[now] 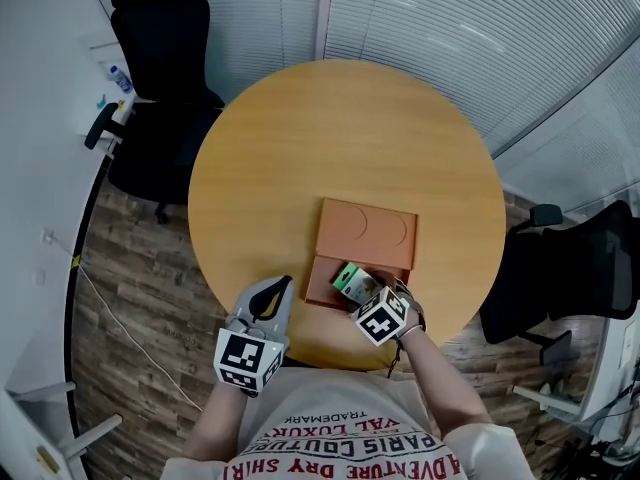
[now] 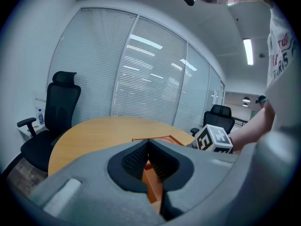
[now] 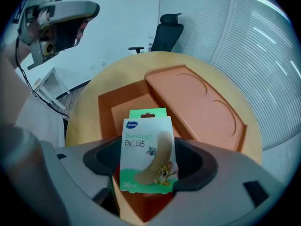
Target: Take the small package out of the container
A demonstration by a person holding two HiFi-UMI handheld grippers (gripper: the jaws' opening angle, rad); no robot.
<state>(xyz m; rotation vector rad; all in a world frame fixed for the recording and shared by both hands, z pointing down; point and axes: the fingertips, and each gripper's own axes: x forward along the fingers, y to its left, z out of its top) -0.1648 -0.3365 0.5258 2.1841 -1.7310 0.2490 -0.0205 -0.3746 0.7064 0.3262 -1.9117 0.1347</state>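
An orange container (image 1: pixel 330 286) lies open on the round wooden table (image 1: pixel 300 138), its lid (image 1: pixel 365 232) resting across the far part. My right gripper (image 1: pixel 365 290) is shut on a small green-and-white bandage package (image 3: pixel 147 149), holding it upright just above the open container (image 3: pixel 117 107). The package (image 1: pixel 354 281) shows over the box's near edge in the head view. My left gripper (image 1: pixel 278 290) hovers at the table's near edge, left of the container, jaws shut with nothing between them. Past its closed tips (image 2: pixel 149 147) the container (image 2: pixel 155 187) and the right gripper's marker cube (image 2: pixel 214 139) are visible.
Black office chairs stand at the left (image 1: pixel 160 78) and right (image 1: pixel 580 268) of the table. A white shelf with a bottle (image 1: pixel 118 76) is at far left. Window blinds (image 1: pixel 450 28) run behind the table. A cable trails on the wood floor (image 1: pixel 120 308).
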